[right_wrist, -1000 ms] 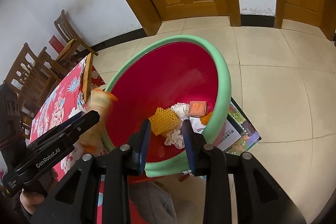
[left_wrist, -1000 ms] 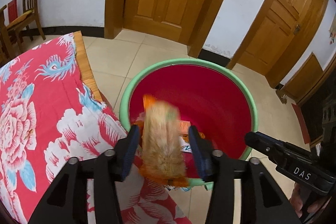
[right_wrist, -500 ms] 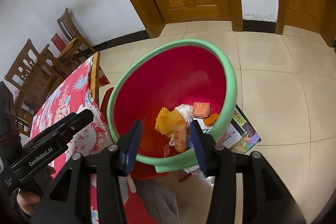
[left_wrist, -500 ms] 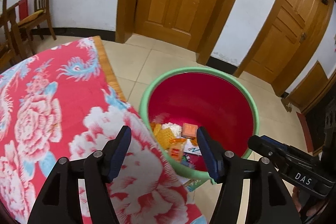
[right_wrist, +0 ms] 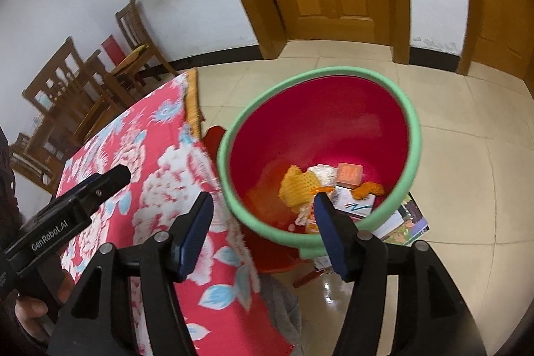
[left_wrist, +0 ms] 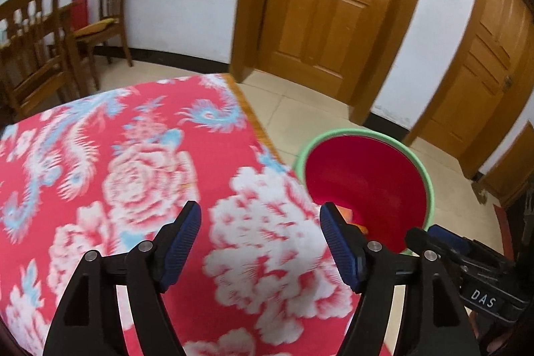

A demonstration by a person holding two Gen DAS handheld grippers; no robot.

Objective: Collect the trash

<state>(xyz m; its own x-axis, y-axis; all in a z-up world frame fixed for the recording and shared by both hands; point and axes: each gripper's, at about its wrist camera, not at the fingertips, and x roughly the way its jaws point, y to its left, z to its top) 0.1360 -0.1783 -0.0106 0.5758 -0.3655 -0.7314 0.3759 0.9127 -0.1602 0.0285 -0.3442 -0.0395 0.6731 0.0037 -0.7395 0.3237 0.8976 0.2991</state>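
The trash bin (right_wrist: 414,129), red inside with a green rim, stands beside the table. In it lie a yellow foam net (right_wrist: 297,189), white tissue (right_wrist: 323,172), a small orange box (right_wrist: 348,174) and orange peel (right_wrist: 367,189). My right gripper (right_wrist: 263,202) hovers over the bin's near-left rim, its jaws opening with nothing between them. My left gripper (left_wrist: 260,212) hangs above the floral tablecloth (left_wrist: 133,155), left of the bin (left_wrist: 333,134). Its jaws are also opening and hold nothing.
Wooden chairs (left_wrist: 110,18) stand along the far wall, with wooden doors (left_wrist: 327,5) behind the bin. Magazines (right_wrist: 407,219) and a red stool (right_wrist: 213,135) sit under the bin. A grey garment (right_wrist: 280,299) shows below the table's edge. A hand (right_wrist: 30,312) holds the left tool.
The orange fuzzy piece that was between the left jaws has dropped into the bin. Both jaws have widened. Both grippers drew back and rose, the left one swinging over the table.
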